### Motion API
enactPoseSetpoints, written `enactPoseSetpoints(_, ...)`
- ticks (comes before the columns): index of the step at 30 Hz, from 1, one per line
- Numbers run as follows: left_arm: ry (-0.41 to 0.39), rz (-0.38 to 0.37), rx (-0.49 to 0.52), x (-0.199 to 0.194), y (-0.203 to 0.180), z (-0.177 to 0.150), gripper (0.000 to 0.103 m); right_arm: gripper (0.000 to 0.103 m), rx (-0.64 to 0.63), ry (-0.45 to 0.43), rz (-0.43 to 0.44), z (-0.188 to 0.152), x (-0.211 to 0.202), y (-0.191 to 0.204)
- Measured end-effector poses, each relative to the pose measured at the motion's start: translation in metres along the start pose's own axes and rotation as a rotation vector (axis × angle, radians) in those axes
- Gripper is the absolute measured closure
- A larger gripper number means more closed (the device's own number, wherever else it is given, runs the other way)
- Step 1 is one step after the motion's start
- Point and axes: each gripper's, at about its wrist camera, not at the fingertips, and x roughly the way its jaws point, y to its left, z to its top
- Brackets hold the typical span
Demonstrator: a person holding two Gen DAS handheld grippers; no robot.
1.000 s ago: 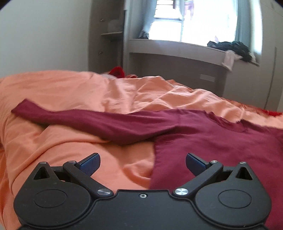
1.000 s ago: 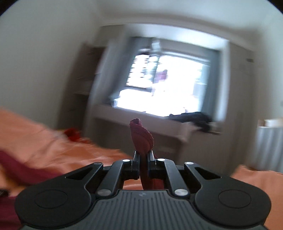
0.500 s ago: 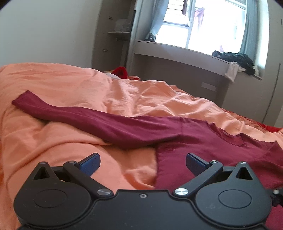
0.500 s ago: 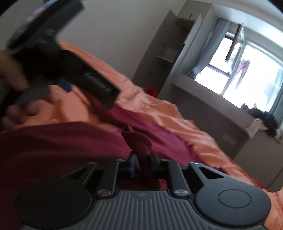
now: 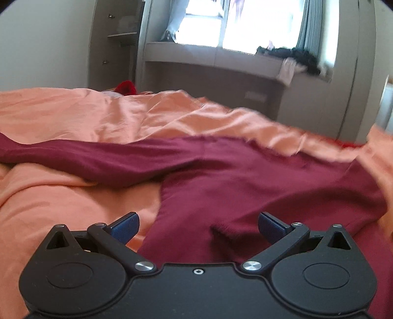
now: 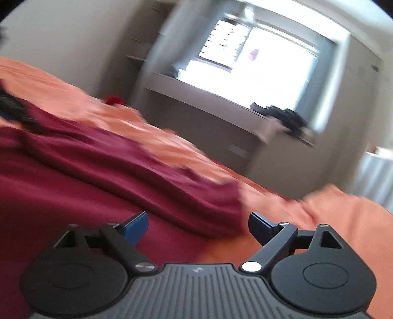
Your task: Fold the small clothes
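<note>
Hovering low over the orange bedspread (image 5: 73, 196), the left gripper (image 5: 197, 224) tilts down, jaws wide, over the maroon top (image 5: 245, 186) spread across the bed, one sleeve running toward its left edge. The right gripper (image 6: 197, 224), just opened, stands wide with nothing between its fingers, low over the top (image 6: 98, 176).

Bright window (image 5: 235, 22) above grey ledge (image 5: 211, 55), orange bedding (image 5: 73, 115)
</note>
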Motion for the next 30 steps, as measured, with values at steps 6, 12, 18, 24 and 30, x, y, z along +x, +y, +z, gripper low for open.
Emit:
enactPoseSetpoints(6, 0.016, 0.018, 0.007, 0.004, 0.004, -0.007, 0.000, 0.027, -0.054, 0.075, -0.067, -0.022, 0.050, -0.010)
enactPoseSetpoints(12, 0.021, -0.006, 0.013, 0.004, 0.006, -0.010, 0.000, 0.034, -0.198, -0.041, -0.098, -0.033, 0.063, 0.000)
enactPoseSetpoints(18, -0.044, 0.040, 0.050, -0.005, -0.003, -0.012, 0.000, 0.098, -0.168, -0.070, -0.084, -0.033, 0.055, -0.005)
enactPoseSetpoints(24, -0.025, 0.044, 0.145, -0.006, -0.015, -0.017, 0.000, 0.098, 0.026, 0.083, 0.068, -0.037, 0.049, -0.031)
enactPoseSetpoints(30, -0.001, 0.005, 0.135, -0.008, -0.011, -0.021, 0.000, 0.057, 0.076, 0.117, 0.140, -0.032, 0.027, -0.047)
